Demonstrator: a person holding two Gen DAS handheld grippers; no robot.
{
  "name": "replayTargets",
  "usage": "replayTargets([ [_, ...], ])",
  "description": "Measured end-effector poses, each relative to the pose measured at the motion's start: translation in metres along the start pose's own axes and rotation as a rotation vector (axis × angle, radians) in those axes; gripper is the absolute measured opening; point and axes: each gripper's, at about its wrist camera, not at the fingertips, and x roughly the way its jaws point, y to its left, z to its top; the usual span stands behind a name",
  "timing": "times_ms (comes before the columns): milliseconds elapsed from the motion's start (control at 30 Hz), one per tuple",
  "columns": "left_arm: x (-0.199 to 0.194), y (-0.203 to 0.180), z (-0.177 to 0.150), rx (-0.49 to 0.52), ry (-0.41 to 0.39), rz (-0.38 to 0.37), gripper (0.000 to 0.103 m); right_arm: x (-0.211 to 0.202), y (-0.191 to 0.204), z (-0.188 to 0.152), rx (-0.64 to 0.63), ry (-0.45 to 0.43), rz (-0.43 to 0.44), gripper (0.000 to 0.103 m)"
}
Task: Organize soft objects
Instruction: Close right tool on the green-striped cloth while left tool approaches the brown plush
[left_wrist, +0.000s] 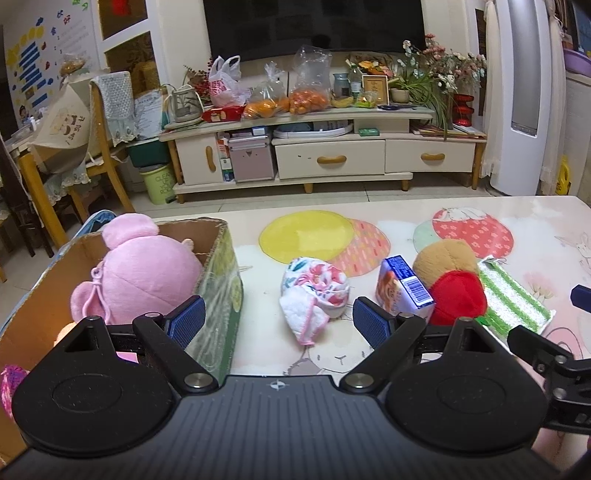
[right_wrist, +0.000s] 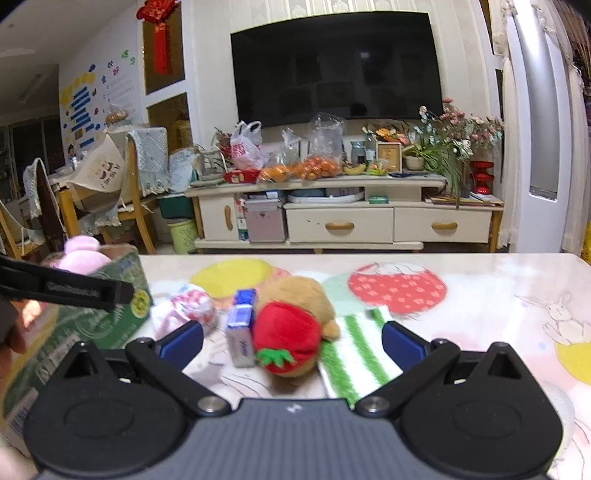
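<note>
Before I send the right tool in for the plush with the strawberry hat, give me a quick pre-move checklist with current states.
1. Right tool open and empty: ok.
2. Strawberry-hat plush lined up between its fingers: ok.
3. Plush free of neighbours: not ok; the blue-topped carton stands against it, and the green striped cloth lies beside it.
4. Left tool open and empty: ok.
5. Room in the cardboard box: cannot tell; the pink plush fills much of it.
6. Floral cloth bundle out of the path: ok.
</note>
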Motion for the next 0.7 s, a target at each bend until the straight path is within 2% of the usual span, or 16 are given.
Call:
replayTargets([
  [333,0.006,-0.009,-0.003,0.019,0.009,-0.048,0.103,0.03,-0.03,-0.017,-0.035,0.079,-0.055,0.102],
  [700,0.013,-0.024,-0.005,0.036,0.006,-0.103,0.103,0.061,-0.047,-0.017,-0.06,0.149,0.015,0.102],
])
